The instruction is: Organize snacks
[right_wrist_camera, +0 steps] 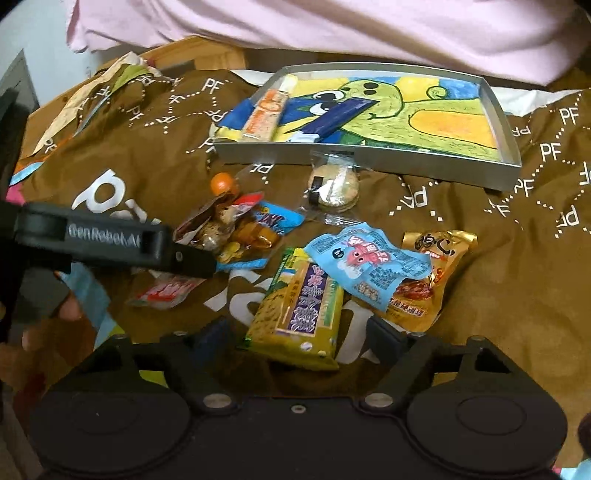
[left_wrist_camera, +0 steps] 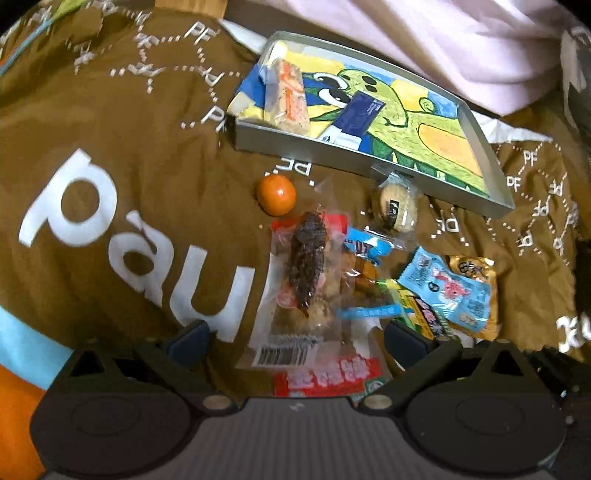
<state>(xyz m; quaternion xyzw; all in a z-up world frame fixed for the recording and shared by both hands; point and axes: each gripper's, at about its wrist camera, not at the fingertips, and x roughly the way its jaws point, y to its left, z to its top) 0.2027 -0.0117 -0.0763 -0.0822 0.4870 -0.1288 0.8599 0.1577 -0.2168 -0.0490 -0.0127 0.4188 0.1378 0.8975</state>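
My left gripper (left_wrist_camera: 297, 338) is open, its fingers on either side of a clear snack packet (left_wrist_camera: 306, 273) with a dark piece inside and a red-and-white end. One finger (right_wrist_camera: 184, 256) of it reaches over that packet (right_wrist_camera: 210, 229) in the right wrist view. My right gripper (right_wrist_camera: 299, 338) is open around the near end of a yellow-green packet (right_wrist_camera: 295, 310). Beyond lies a silver tray (left_wrist_camera: 314, 153) (right_wrist_camera: 424, 170) lined with a dinosaur drawing. It holds an orange-and-white bar (right_wrist_camera: 264, 114) and a dark blue packet (right_wrist_camera: 332, 118).
Loose on the brown printed cloth (right_wrist_camera: 498, 277) lie a mandarin (left_wrist_camera: 277, 194), a wrapped round cookie (right_wrist_camera: 338, 186), a light blue packet (right_wrist_camera: 369, 267), a gold packet (right_wrist_camera: 432, 280) and a blue-edged packet of brown pieces (right_wrist_camera: 255, 236). Pink fabric (right_wrist_camera: 369, 26) lies behind the tray. A hand (right_wrist_camera: 66, 306) shows at the left.
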